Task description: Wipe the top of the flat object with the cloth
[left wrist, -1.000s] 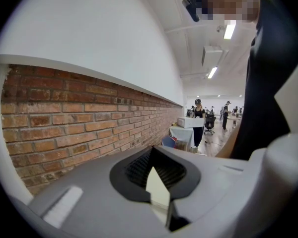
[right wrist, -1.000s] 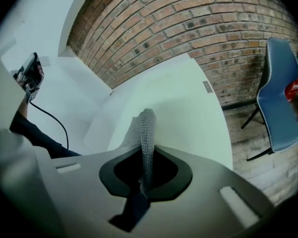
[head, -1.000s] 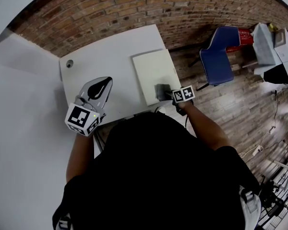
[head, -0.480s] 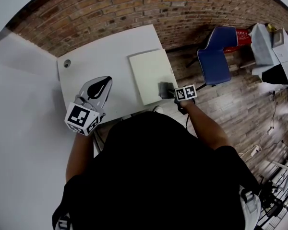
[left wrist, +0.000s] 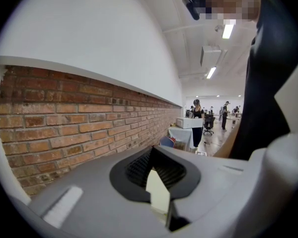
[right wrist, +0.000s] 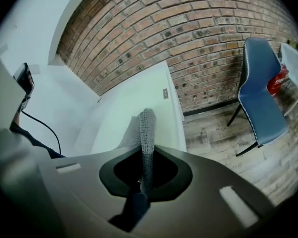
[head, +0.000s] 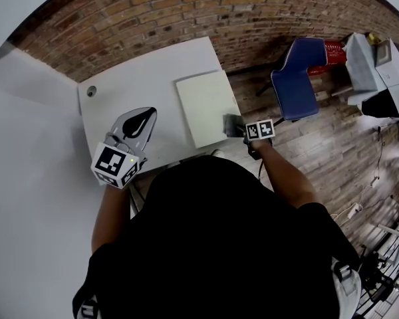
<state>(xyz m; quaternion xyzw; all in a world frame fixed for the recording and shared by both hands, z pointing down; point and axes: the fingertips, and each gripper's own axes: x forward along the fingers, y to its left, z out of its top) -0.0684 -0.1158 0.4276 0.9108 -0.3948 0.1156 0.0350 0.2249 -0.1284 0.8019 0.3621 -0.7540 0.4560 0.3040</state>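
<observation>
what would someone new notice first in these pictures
The right gripper pinches a grey cloth at the near right edge of the pale flat board on the white table. The left gripper hangs over the table's left, and a blue chair stands by the brick wall.

Grey cloth [head: 231,124] at edge of pale flat board [head: 205,106]

No words, numbers or brand names can be read in any view. The cube [head: 114,165] on the left tongs [head: 138,119] and the cube [head: 260,129] on the right tongs [head: 236,126] carry only black-and-white square markers, not letters. A small dark tag [right wrist: 165,93] on the desk [right wrist: 139,90] edge, toward twelve o'clock in the right gripper view, is too small to read.
</observation>
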